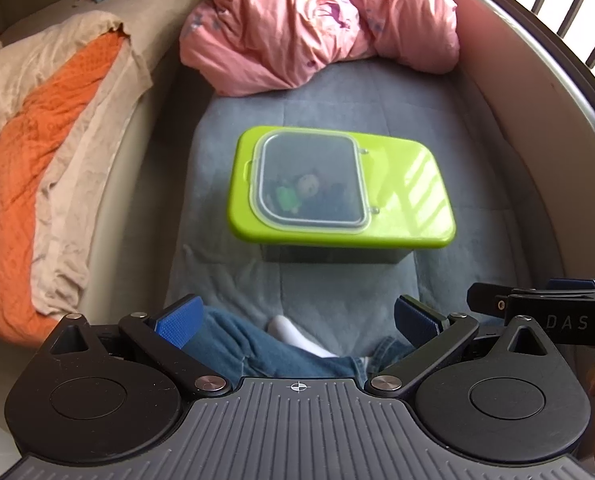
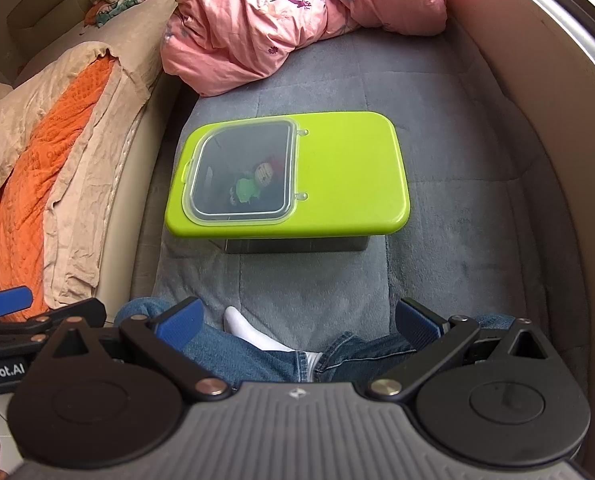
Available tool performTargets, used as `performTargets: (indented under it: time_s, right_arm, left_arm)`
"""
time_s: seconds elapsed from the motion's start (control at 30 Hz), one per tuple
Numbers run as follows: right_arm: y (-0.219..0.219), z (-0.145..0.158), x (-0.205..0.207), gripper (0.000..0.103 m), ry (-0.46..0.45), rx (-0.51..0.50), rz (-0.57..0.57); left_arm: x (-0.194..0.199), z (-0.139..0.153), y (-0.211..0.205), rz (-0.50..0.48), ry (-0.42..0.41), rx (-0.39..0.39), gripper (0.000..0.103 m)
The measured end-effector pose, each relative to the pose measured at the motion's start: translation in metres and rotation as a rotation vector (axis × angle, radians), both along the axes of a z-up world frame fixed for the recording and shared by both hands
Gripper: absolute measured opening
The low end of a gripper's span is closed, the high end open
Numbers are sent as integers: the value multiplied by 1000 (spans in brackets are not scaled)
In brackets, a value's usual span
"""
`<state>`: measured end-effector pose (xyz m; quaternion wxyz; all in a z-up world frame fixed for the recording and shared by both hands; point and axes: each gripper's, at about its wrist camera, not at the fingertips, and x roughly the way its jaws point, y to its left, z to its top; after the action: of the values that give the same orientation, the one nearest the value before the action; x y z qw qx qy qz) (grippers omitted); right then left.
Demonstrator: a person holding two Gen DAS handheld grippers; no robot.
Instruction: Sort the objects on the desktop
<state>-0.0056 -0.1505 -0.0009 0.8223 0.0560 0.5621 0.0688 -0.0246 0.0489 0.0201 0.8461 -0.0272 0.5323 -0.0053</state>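
Observation:
A storage box with a lime-green lid (image 1: pixel 409 188) (image 2: pixel 349 176) stands on a grey blanket. A clear flap (image 1: pixel 309 182) (image 2: pixel 241 168) in the lid is shut; small toys (image 1: pixel 301 194) (image 2: pixel 253 184) show through it, one green and one with a round face. My left gripper (image 1: pixel 297 320) is open and empty, held above and short of the box. My right gripper (image 2: pixel 297 320) is open and empty, beside the left one, also short of the box. Part of the right gripper shows at the right edge of the left wrist view (image 1: pixel 537 304).
A pink quilt (image 1: pixel 317 20) (image 2: pixel 289 12) lies bunched behind the box. An orange and beige blanket (image 1: pixel 49 160) (image 2: pixel 49 152) lies to the left. A curved padded wall (image 1: pixel 529 120) (image 2: pixel 537 100) bounds the right side. The person's jeans and white sock (image 1: pixel 293 334) (image 2: pixel 253 334) lie below the grippers.

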Motion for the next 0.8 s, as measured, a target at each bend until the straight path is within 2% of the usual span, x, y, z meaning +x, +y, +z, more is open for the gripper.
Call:
performTargets:
  time_s: [0.8]
  right_arm:
    - [-4, -3, 6, 103, 6, 7, 9]
  left_arm:
    - [2, -5, -2, 3, 22, -1, 103]
